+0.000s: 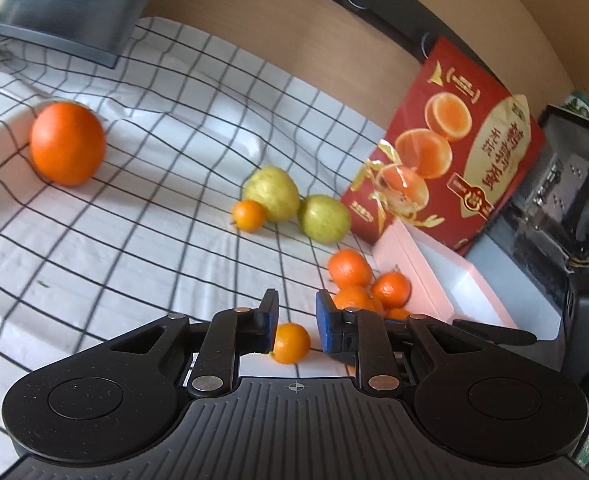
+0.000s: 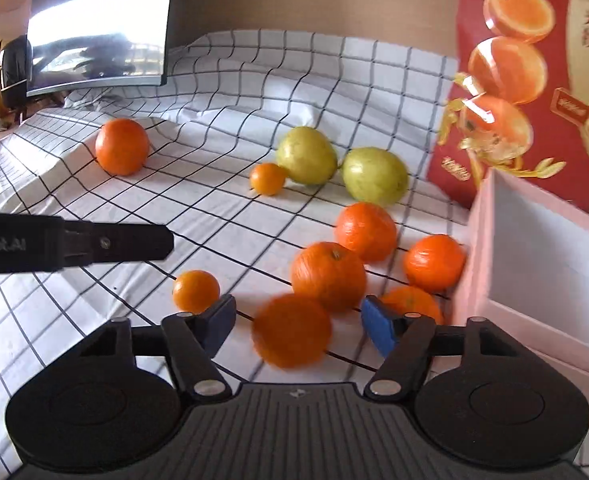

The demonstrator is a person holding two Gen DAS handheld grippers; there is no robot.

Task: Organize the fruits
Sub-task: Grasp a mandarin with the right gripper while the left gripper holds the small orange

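Note:
Fruit lies on a checked cloth [image 1: 154,200]. A big orange [image 1: 67,143] sits far left; it also shows in the right wrist view [image 2: 122,146]. Two green guavas [image 2: 306,155] [image 2: 374,176] and a small kumquat [image 2: 267,178] lie mid-table. Several tangerines [image 2: 328,276] cluster by a pink box [image 2: 542,264]. My left gripper [image 1: 296,312] is open over a small kumquat [image 1: 291,343], not touching it. My right gripper [image 2: 298,320] is open; a blurred tangerine [image 2: 291,330] lies between its fingers, apart from both pads. The left gripper's finger [image 2: 106,246] shows in the right wrist view.
A red orange carton [image 1: 450,152] stands behind the pink box [image 1: 446,280]. A dark monitor [image 2: 98,24] stands at the back left. A dark computer case [image 1: 554,216] is at the right. Wooden wall behind.

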